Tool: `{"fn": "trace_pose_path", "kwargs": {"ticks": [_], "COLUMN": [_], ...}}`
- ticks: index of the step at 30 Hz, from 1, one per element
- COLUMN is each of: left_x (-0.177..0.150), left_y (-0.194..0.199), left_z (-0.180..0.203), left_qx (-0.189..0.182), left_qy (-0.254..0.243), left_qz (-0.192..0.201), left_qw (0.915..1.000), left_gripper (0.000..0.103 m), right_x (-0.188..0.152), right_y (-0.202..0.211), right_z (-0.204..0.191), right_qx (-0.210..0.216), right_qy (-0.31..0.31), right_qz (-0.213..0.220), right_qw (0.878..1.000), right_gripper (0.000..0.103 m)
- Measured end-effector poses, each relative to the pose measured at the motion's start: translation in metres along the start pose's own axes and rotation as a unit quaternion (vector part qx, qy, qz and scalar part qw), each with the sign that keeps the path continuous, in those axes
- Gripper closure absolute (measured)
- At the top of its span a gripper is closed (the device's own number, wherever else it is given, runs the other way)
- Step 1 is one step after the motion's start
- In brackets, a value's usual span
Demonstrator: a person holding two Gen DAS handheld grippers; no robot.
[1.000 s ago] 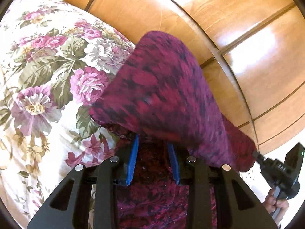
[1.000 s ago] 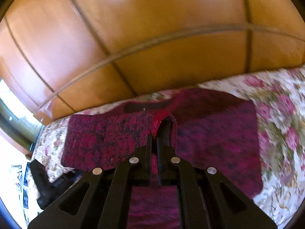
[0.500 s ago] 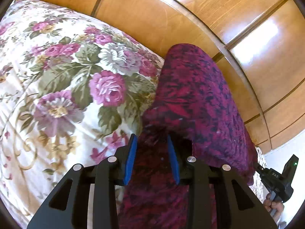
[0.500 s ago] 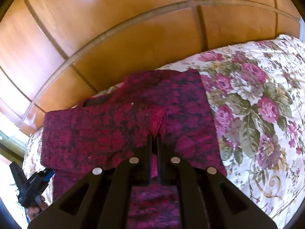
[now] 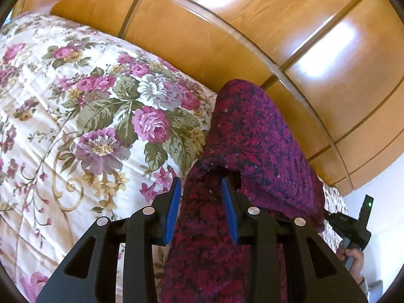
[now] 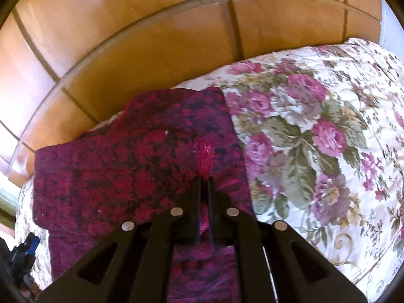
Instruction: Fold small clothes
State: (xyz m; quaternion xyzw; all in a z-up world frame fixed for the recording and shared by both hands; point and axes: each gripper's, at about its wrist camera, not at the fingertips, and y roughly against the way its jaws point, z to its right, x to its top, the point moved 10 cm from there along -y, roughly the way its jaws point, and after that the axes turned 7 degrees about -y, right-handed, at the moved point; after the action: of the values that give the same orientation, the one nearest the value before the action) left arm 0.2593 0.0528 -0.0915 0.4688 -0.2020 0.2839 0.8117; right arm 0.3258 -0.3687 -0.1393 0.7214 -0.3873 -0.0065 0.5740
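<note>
A dark red and purple patterned knit garment [image 5: 252,136] lies on a floral bedspread [image 5: 75,116] against a wooden headboard. My left gripper [image 5: 202,184] is open, its blue pads either side of the cloth with a folded flap just ahead. In the right wrist view the garment [image 6: 113,176] lies partly folded. My right gripper [image 6: 204,180] is shut on a pinched ridge of the garment's edge.
The wooden headboard [image 5: 227,25] runs close behind the garment. The floral bedspread [image 6: 315,139] spreads wide to the right in the right wrist view. The other hand-held gripper [image 5: 353,224] shows at the lower right of the left wrist view.
The lifted part of the garment has come down flat over the rest. My left gripper's jaws have opened off the cloth. My right gripper moved left with its pinch.
</note>
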Motion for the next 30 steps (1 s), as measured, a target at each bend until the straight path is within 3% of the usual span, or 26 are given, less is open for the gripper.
{"fn": "trace_pose_path", "kwargs": {"ticks": [4,6,7,10,16,22,25,30], "left_x": [0.001,0.005,0.008,0.019,0.059,0.091,0.101,0.111], "left_y": [0.01,0.014,0.016,0.018,-0.002,-0.049,-0.073,-0.104], "left_z": [0.005,0.008,0.008,0.003,-0.003,-0.004,-0.008,0.002], "left_qx": [0.001,0.001,0.002,0.009,-0.01,-0.044,-0.053,-0.102], "left_qy": [-0.021,-0.031,-0.037,-0.032,0.006,0.043,0.064,0.096], "left_qz": [0.004,0.007,0.009,0.011,0.0,-0.031,-0.047,-0.068], "left_qw": [0.9998,0.9995,0.9993,0.9994,0.9999,0.9976,0.9954,0.9878], "left_gripper": [0.072,0.072,0.069,0.048,0.029,0.025,0.025,0.026], "right_x": [-0.001,0.002,0.003,-0.001,-0.016,-0.022,-0.021,-0.021], "right_y": [0.01,0.019,0.029,0.05,0.057,0.023,0.014,0.0], "right_z": [0.0,0.003,0.002,-0.009,-0.067,-0.087,-0.08,-0.057], "right_qx": [-0.004,-0.007,-0.002,0.022,0.076,0.056,0.043,0.013], "right_qy": [0.009,0.009,0.008,0.016,0.082,0.11,0.107,0.108], "right_qz": [0.0,0.019,0.033,0.05,0.055,0.037,0.035,0.033], "right_qw": [1.0,1.0,0.999,0.998,0.992,0.992,0.993,0.994], "right_gripper": [0.09,0.048,0.044,0.043,0.03,0.029,0.029,0.028]}}
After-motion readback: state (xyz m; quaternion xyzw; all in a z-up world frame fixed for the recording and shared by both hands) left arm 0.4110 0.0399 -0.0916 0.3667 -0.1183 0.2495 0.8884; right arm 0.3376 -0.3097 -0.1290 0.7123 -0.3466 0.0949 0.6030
